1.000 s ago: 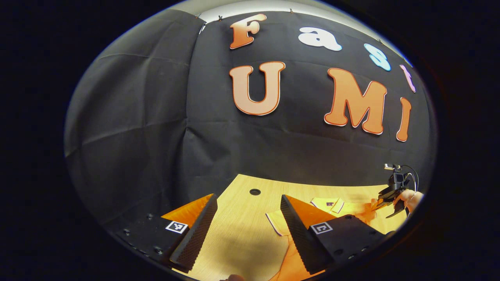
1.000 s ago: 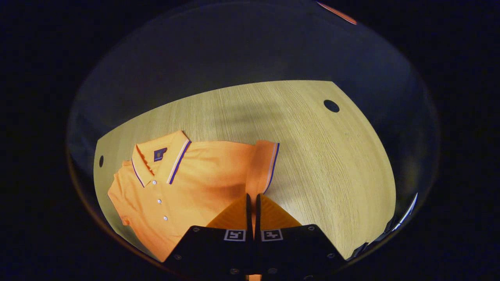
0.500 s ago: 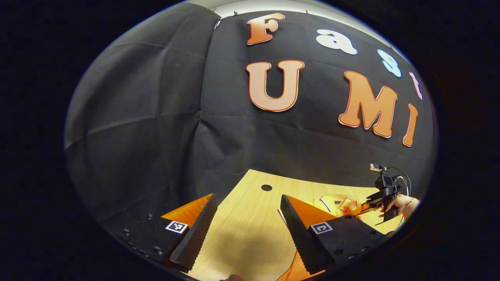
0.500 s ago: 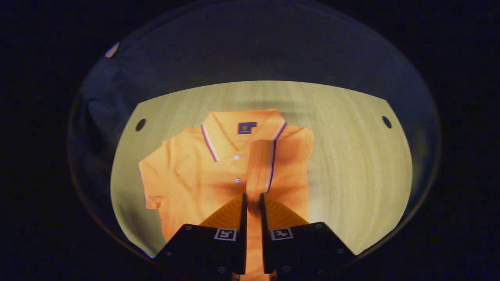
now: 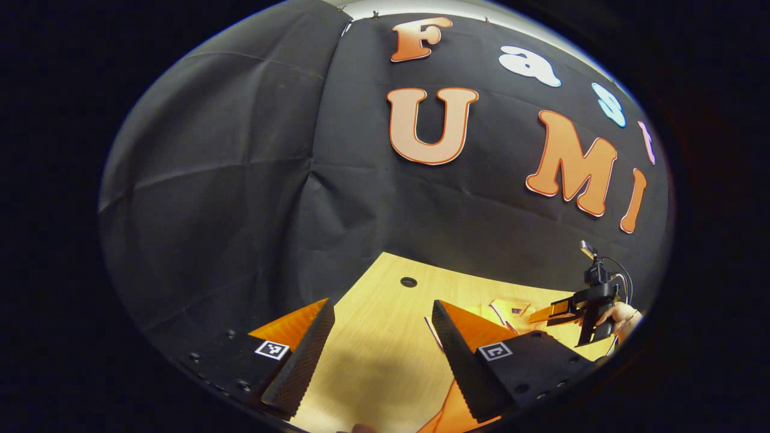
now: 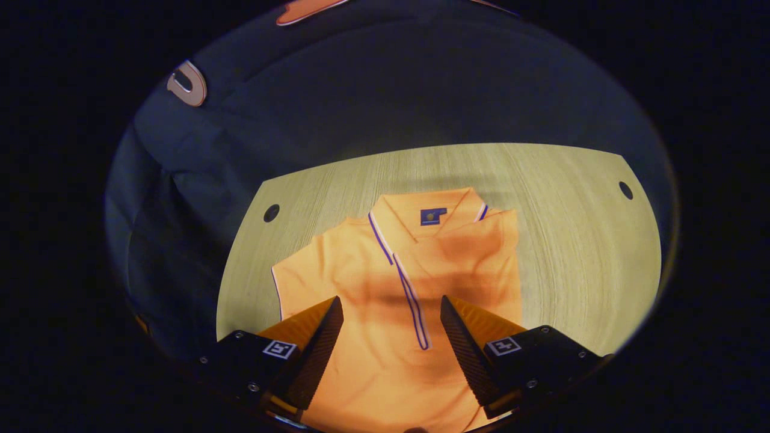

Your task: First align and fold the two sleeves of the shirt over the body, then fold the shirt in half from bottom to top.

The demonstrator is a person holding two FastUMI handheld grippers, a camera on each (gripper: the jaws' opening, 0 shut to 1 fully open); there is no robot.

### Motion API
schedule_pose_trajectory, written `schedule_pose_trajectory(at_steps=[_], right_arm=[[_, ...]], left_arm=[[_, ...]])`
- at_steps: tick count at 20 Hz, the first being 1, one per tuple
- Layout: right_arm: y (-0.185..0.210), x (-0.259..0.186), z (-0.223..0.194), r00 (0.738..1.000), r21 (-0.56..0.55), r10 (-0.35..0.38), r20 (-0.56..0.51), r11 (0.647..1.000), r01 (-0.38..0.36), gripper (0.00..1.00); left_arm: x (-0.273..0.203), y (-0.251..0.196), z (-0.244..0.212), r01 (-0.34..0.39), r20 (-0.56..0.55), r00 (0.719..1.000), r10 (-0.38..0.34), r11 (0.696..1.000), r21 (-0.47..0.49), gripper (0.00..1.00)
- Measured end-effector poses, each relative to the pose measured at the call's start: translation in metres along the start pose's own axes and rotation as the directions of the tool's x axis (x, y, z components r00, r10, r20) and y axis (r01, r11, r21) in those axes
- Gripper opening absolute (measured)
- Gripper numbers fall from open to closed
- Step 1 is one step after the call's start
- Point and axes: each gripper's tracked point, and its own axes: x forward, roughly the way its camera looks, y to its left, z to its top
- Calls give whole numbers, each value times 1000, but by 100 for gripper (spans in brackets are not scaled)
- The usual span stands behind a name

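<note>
An orange polo shirt (image 6: 457, 258) with striped collar and cuffs lies flat on the wooden table (image 6: 571, 240), collar away from me. One sleeve is folded across the chest, its striped cuff (image 6: 412, 300) running down the middle. The other sleeve (image 6: 295, 282) lies spread out to the left. My right gripper (image 6: 391, 337) hovers open above the shirt's body with nothing between its fingers. In the left gripper view, my left gripper (image 5: 379, 349) stands open over bare table (image 5: 385, 313) beside the shirt's collar (image 5: 511, 308). The right gripper (image 5: 568, 310) shows farther off, held by a hand (image 5: 619, 316).
The table has round holes near its far corners (image 6: 271, 212) (image 6: 625, 190) (image 5: 408, 281). Black cloth walls close in behind and to the left of the table. Bare wood lies to the right of the shirt (image 6: 589, 282).
My right gripper went from shut on the sleeve to open, leaving the sleeve lying across the shirt's front, and it drew back. The left gripper stayed open and barely shifted.
</note>
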Motion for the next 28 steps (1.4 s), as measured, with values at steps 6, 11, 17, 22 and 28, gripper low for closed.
schedule_pose_trajectory(at_steps=[6,11,17,22,28], right_arm=[[-57,-49,25,985,-21,-80,155,996,84,99],[-81,-80,22,984,-6,-58,170,998,60,99],[-101,-112,19,980,5,-30,195,1000,29,99],[-119,-139,10,978,35,9,207,999,-17,99],[-161,-134,-19,986,80,-19,163,997,5,99]], left_arm=[[48,-52,-5,98,-77,992,-99,995,-22,98],[111,-84,-27,98,-236,965,-116,991,-87,98],[162,-113,-80,42,-507,849,-149,976,-216,99],[210,-126,-148,-33,-689,717,-105,982,-185,99],[238,-107,-212,-149,-793,608,40,987,-65,97]])
